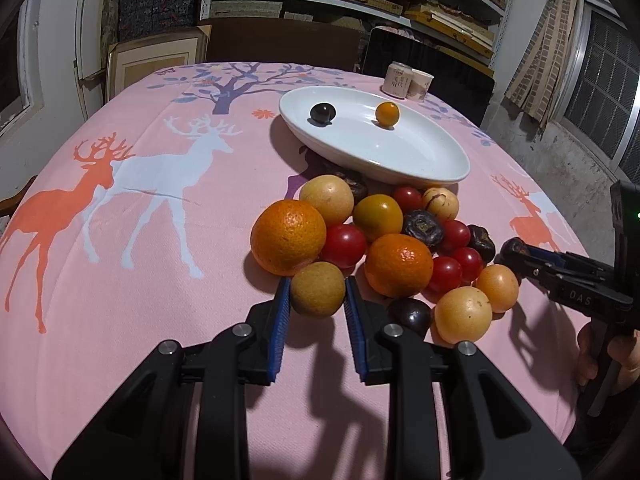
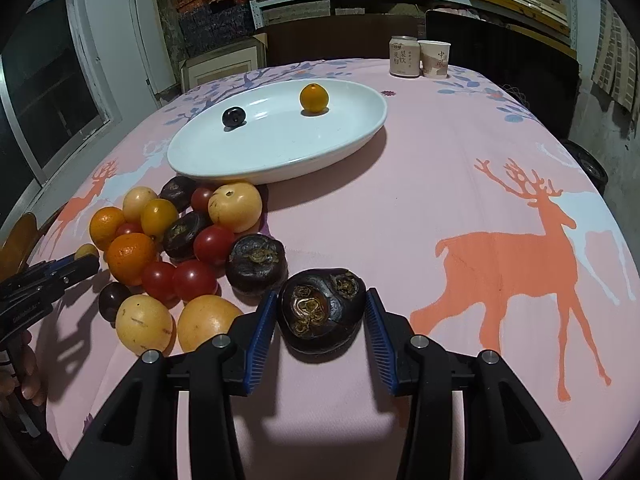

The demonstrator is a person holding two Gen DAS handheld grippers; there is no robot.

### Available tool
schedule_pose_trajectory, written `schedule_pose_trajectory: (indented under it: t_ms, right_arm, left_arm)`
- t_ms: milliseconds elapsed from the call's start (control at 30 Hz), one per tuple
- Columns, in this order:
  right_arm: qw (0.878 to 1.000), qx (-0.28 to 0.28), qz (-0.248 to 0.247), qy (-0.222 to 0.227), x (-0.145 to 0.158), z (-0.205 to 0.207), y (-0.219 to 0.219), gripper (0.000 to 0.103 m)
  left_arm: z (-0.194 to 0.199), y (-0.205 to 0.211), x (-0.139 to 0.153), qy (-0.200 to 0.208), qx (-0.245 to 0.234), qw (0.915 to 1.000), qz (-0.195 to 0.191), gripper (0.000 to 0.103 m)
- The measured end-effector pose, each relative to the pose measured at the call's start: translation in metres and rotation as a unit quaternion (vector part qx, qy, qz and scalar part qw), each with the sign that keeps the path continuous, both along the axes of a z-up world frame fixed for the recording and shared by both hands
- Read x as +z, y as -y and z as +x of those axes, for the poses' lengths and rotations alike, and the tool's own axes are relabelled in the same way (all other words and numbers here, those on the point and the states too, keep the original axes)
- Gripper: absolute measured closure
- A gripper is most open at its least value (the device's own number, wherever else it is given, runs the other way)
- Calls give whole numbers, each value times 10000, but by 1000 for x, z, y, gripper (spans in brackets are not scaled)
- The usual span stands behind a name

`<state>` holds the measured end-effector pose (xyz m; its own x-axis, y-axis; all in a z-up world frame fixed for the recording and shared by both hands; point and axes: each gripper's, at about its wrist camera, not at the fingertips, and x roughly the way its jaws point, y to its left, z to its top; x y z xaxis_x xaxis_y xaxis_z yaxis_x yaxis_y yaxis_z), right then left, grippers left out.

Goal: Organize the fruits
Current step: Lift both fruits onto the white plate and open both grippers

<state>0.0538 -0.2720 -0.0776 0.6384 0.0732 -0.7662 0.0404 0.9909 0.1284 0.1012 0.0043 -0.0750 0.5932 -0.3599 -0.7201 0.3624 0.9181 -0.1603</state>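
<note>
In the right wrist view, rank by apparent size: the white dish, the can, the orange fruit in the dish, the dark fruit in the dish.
1. White dish
2. Can
3. Orange fruit
4. Dark fruit

The can stands farther off than the dish, so its true size may be understated.

A pink cloth (image 1: 120,320) printed with orange and white deer and a purple tree covers the bench. The oval dish (image 2: 340,136) is white. Fruits are orange, red, yellow and near-black; claw pads (image 2: 260,336) are blue.
</note>
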Motion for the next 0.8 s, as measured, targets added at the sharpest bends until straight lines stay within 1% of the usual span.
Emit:
schedule_pose_trajectory:
  t_ms: [100, 200, 300, 433, 533, 633, 800]
  right_arm:
    - [9997, -5, 169, 183, 6, -11, 1, 58]
    - [9992, 41, 225, 337, 15, -22, 0, 58]
    - [9987, 93, 249, 430, 22, -31, -2, 58]
    - [9980, 152, 298, 529, 34, -38, -2, 58]
    - [9973, 178, 323, 638, 48, -35, 2, 58]
    - [9961, 182, 290, 811, 67, -26, 7, 58]
    - [9933, 192, 266, 1110, 101, -4, 16, 58]
  left_arm:
    - [-3, -2, 3, 95, -10, 9999, -69, 77]
    - [-7, -4, 7, 194, 3, 9997, -124, 77]
    - [-13, -4, 10, 314, -5, 9995, -86, 77]
    - [-18, 1, 16, 223, -130, 9996, -132, 77]
    - [-17, 9, 30, 295, -222, 9993, -90, 77]
    - [-9, 20, 49, 476, -315, 9984, 4, 77]
    - [25, 43, 73, 572, -449, 9973, 78, 77]
